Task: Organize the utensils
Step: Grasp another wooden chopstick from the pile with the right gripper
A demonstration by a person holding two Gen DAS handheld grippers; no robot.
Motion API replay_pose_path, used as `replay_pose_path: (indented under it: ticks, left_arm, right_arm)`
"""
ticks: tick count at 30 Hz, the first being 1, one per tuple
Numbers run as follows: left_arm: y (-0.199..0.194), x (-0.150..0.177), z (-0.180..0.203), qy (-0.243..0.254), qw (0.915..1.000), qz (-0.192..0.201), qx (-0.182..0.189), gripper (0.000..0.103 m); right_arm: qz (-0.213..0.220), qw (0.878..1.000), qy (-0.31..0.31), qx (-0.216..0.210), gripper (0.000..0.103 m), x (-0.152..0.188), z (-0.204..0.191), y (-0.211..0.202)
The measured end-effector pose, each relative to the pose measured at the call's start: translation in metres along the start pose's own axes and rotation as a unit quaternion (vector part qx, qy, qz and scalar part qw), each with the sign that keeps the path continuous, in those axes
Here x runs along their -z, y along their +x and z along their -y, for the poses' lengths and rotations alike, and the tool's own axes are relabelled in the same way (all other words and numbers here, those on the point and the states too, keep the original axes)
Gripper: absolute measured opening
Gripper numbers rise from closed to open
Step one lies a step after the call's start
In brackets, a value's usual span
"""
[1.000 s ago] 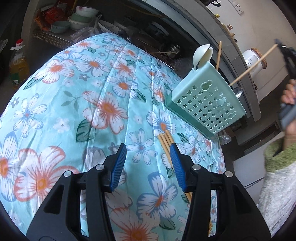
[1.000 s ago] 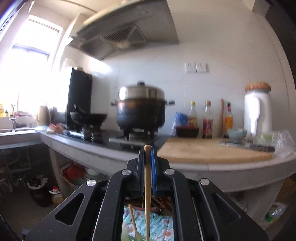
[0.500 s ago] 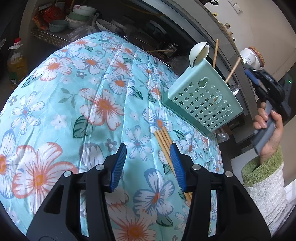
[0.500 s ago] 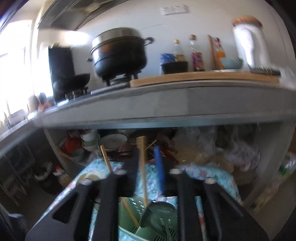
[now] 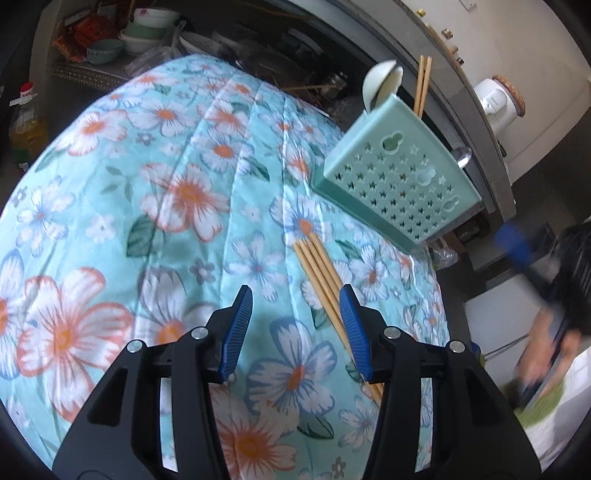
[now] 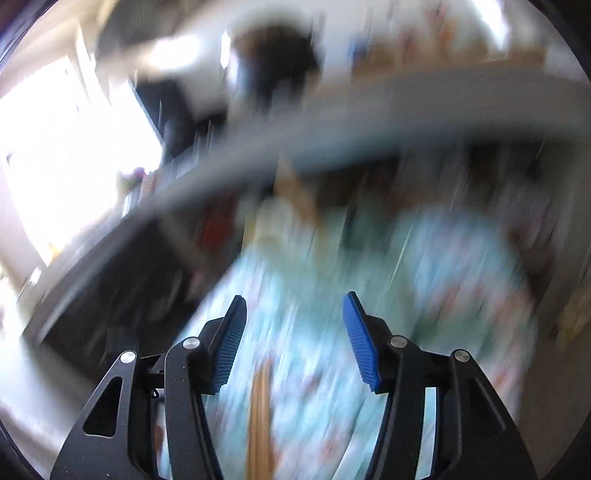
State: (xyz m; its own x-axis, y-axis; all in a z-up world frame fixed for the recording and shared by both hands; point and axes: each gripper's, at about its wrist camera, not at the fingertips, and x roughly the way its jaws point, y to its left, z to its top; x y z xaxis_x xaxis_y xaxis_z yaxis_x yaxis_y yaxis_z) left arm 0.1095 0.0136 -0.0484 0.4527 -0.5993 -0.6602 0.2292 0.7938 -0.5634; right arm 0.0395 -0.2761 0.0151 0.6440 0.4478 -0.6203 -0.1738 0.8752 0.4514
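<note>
A mint green perforated utensil holder (image 5: 397, 184) stands on the floral tablecloth (image 5: 166, 192) at the far right. A white spoon (image 5: 380, 85), two wooden chopsticks (image 5: 423, 85) and a metal spoon (image 5: 461, 157) stick out of it. Several wooden chopsticks (image 5: 319, 273) lie on the cloth just in front of it. My left gripper (image 5: 295, 325) is open and empty, hovering above the near ends of these chopsticks. My right gripper (image 6: 293, 339) is open and empty; its view is motion-blurred, with chopsticks (image 6: 260, 417) below it. It shows blurred at the right edge of the left wrist view (image 5: 532, 258).
A grey counter edge (image 5: 443, 74) runs behind the table, with stacked bowls (image 5: 144, 29) and dishes on a shelf under it. An oil bottle (image 5: 26, 122) stands on the floor at left. A white jar (image 5: 498, 99) sits on the counter.
My right gripper let the chopstick go into the holder, opened, and swung down and back to the right. The holder now has two chopsticks. My left gripper stayed in place.
</note>
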Motion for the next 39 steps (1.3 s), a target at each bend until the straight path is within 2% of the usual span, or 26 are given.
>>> replay_pose_path:
  ticks: [2, 5, 7, 10, 17, 21, 25, 32, 37, 39]
  left_arm:
    - [0.002, 0.003, 0.002, 0.004, 1.0000, -0.007, 0.002, 0.046]
    - [0.003, 0.008, 0.004, 0.010, 0.9998, -0.016, 0.002, 0.046]
    - [0.003, 0.009, 0.005, 0.013, 0.9997, -0.020, -0.001, 0.046]
    - [0.002, 0.010, 0.006, 0.017, 0.9996, -0.023, -0.001, 0.046]
    - [0.004, 0.013, 0.004, -0.002, 0.9993, -0.032, 0.021, 0.044]
    - [0.004, 0.016, 0.003, -0.014, 0.9983, -0.035, 0.043, 0.044]
    - [0.004, 0.020, 0.002, -0.027, 0.9960, -0.043, 0.074, 0.042]
    - [0.013, 0.028, 0.006, -0.046, 0.9885, -0.076, 0.122, 0.038]
    - [0.027, 0.040, 0.016, -0.048, 0.9838, -0.108, 0.135, 0.035]
    - [0.033, 0.044, 0.016, -0.060, 0.9822, -0.116, 0.135, 0.031]
  right_arm:
    - [-0.069, 0.997, 0.015, -0.012, 0.053, 0.034, 0.002, 0.030]
    - [-0.119, 0.991, 0.055, -0.033, 0.043, 0.069, 0.011, 0.058]
    - [-0.128, 0.987, 0.083, -0.048, 0.035, 0.078, 0.020, 0.065]
    - [-0.137, 0.980, 0.119, -0.080, 0.028, 0.084, 0.032, 0.074]
    - [-0.173, 0.963, 0.151, -0.140, 0.026, 0.085, 0.043, 0.088]
    - [-0.188, 0.955, 0.165, -0.161, 0.014, 0.089, 0.045, 0.096]
    - [-0.185, 0.950, 0.179, -0.174, 0.008, 0.094, 0.051, 0.098]
    - [-0.156, 0.950, 0.199, -0.181, 0.007, 0.100, 0.064, 0.084]
    - [-0.124, 0.959, 0.203, -0.154, 0.008, 0.104, 0.081, 0.060]
    - [-0.114, 0.960, 0.209, -0.147, 0.008, 0.107, 0.088, 0.051]
